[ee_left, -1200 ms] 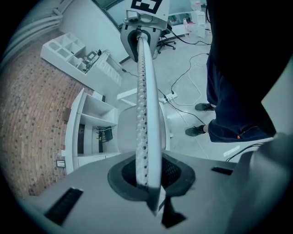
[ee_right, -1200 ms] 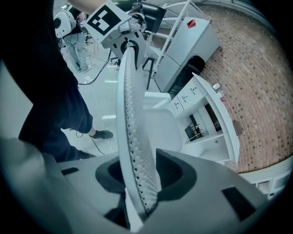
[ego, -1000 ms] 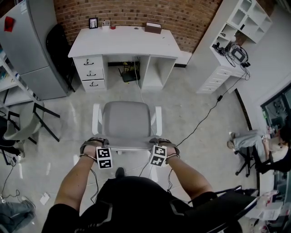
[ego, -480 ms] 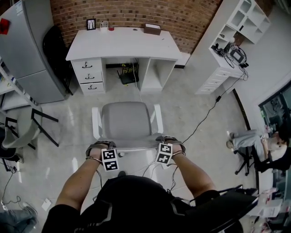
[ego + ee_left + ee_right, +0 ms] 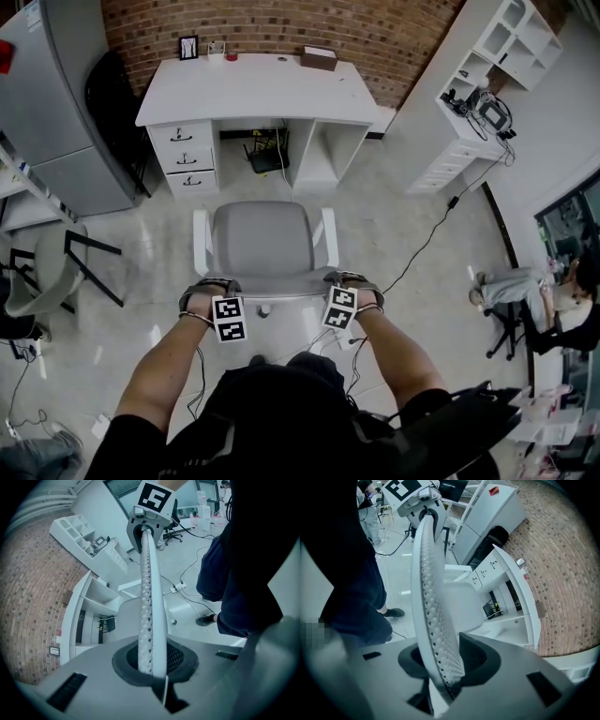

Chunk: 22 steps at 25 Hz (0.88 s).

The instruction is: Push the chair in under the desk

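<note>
Clamps left claw (image 5: 151, 665) and right claw (image 5: 440, 667) tight on the perforated backrest of the white-framed, grey-seated office chair (image 5: 262, 246), standing on the pale floor (image 5: 141, 246), near but clear of the white drawered table (image 5: 253, 89).

- Your left claw (image 5: 151, 662): pointed steeply down, pads closed on the top edge of the chair back (image 5: 149, 573).
- Your right claw (image 5: 443, 667): same downward pitch, clamped on that same edge further along.
- Your left forearm (image 5: 155, 370) and right forearm (image 5: 398, 361): bare, stretched forward, roughly parallel.
- Your hands: strapped in, a marker cube (image 5: 230, 319) at each wrist, facing upward.
</note>
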Available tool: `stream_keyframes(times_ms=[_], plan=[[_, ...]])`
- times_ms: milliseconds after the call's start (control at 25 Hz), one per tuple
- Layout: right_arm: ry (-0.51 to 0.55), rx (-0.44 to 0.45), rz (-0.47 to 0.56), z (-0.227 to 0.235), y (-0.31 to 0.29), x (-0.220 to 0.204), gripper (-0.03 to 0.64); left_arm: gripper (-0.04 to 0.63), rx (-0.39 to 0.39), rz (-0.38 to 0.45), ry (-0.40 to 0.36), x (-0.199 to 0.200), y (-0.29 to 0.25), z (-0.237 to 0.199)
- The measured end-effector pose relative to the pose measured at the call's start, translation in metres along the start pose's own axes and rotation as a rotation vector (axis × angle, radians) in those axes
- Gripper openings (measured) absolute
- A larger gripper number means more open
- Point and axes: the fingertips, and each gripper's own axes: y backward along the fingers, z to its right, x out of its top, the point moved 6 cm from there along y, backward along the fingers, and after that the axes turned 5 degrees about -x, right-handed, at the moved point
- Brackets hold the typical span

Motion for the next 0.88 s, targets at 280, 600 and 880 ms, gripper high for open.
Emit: stream_keyframes(times_ms=[280, 600, 880], plan=[[0.0, -0.004, 0.008, 0.028, -0.017, 0.008, 0.129, 0.014, -0.017, -0.013, 0.007, -0.009, -0.01, -0.034], [0.019, 0.005, 0.02, 0.072, -0.036, 0.007, 0.129, 0.015, -0.027, -0.033, 0.043, -0.006, -0.02, -0.075], [0.037, 0.0, 0.031, 0.105, -0.056, 0.007, 0.118, 0.018, -0.034, -0.067, 0.059, -0.009, -0.033, -0.114]])
